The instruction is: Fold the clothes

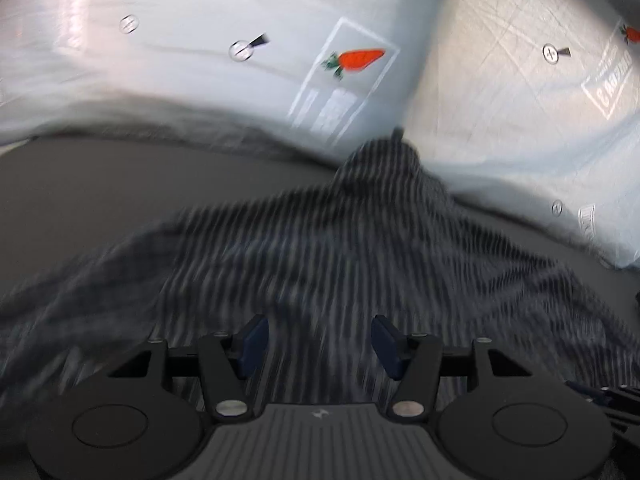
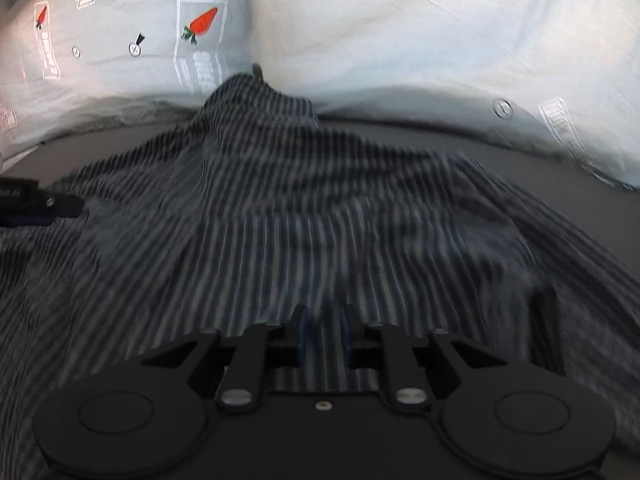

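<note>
Showing one striped garment (image 1: 320, 248), two claws

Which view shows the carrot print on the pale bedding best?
The left wrist view: the carrot print is large, sharp and near centre on the pale bedding, above the striped garment. The right wrist view shows the same kind of carrot smaller, up at the left, with another tiny one at the edge.

Pillows (image 1: 224, 80) behind; bare dark surface (image 1: 80, 184) left.

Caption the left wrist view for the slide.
Left gripper, jaws open, over a striped garment beside carrot-print bedding.
</note>
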Demonstrator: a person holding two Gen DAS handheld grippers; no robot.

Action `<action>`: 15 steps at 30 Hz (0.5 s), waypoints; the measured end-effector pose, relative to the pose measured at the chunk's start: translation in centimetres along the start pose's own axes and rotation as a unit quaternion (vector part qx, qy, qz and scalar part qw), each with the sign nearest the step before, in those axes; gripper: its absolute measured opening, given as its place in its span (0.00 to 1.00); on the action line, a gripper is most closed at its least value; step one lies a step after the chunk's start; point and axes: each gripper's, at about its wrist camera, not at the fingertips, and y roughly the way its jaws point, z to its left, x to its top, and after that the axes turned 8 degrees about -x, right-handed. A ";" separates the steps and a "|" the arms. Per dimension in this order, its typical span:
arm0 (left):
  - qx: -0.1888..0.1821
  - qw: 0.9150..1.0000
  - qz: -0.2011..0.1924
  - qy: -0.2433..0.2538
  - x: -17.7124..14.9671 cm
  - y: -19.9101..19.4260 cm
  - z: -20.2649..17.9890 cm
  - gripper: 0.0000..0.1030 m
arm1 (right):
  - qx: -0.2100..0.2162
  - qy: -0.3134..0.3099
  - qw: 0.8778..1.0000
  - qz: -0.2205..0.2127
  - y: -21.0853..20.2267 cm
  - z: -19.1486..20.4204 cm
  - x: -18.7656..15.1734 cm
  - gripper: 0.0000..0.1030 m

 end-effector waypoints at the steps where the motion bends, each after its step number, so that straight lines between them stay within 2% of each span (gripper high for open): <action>1: 0.005 1.000 0.004 -0.005 -1.4 -1.1 0.3 0.56 | -0.003 0.000 1.000 0.004 -0.8 -0.3 -0.9 0.17; 7: 0.035 0.999 0.027 -0.014 -7.3 -6.6 0.6 0.56 | -0.006 0.017 1.000 0.019 -4.9 -1.8 -5.2 0.17; 15: 0.075 0.995 0.041 -0.045 -12.4 -11.5 2.7 0.56 | -0.047 0.026 0.998 0.041 -9.7 -5.4 -10.0 0.18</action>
